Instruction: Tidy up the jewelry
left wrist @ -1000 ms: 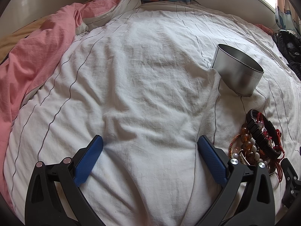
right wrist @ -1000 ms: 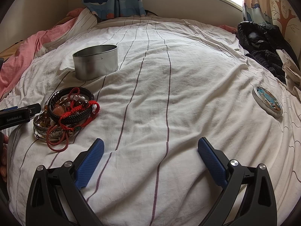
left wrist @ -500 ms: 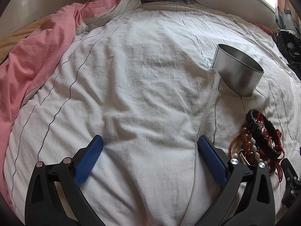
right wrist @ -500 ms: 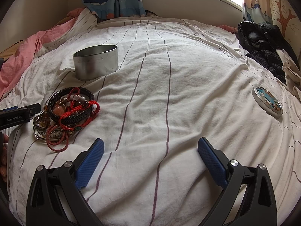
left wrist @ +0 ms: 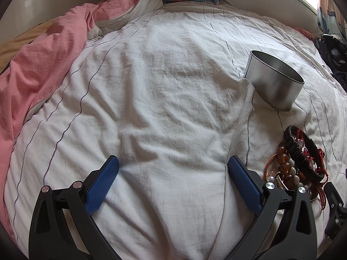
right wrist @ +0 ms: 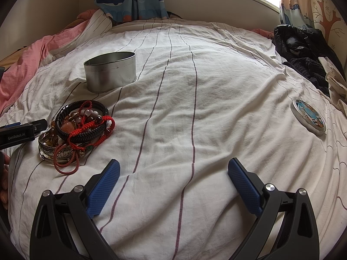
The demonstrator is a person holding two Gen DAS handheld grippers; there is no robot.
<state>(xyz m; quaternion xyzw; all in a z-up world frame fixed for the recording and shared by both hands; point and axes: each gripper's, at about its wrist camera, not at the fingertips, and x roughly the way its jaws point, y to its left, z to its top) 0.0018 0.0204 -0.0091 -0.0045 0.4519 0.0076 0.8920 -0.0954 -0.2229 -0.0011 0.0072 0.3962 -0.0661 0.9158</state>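
A tangled pile of bracelets [right wrist: 80, 130] lies on the white striped bedsheet: black braided bands, red cords, amber and pearl beads, a silver bangle. In the left wrist view the same pile of bracelets [left wrist: 297, 162] sits at the right, just beyond my right finger. An open round metal tin [right wrist: 110, 73] stands behind the pile, also seen as the tin [left wrist: 273, 80] at the right of the left view. The tin's lid [right wrist: 309, 117] lies flat far to the right. My left gripper [left wrist: 173, 179] and right gripper [right wrist: 173, 182] both stand open over bare sheet, holding nothing.
A pink duvet [left wrist: 43, 65] is bunched along the left side of the bed. Dark clothing [right wrist: 303, 54] is heaped at the right, near the curtain and window. The left gripper's body [right wrist: 19, 132] and a hand's fingers [right wrist: 4, 177] show at the right wrist view's left edge.
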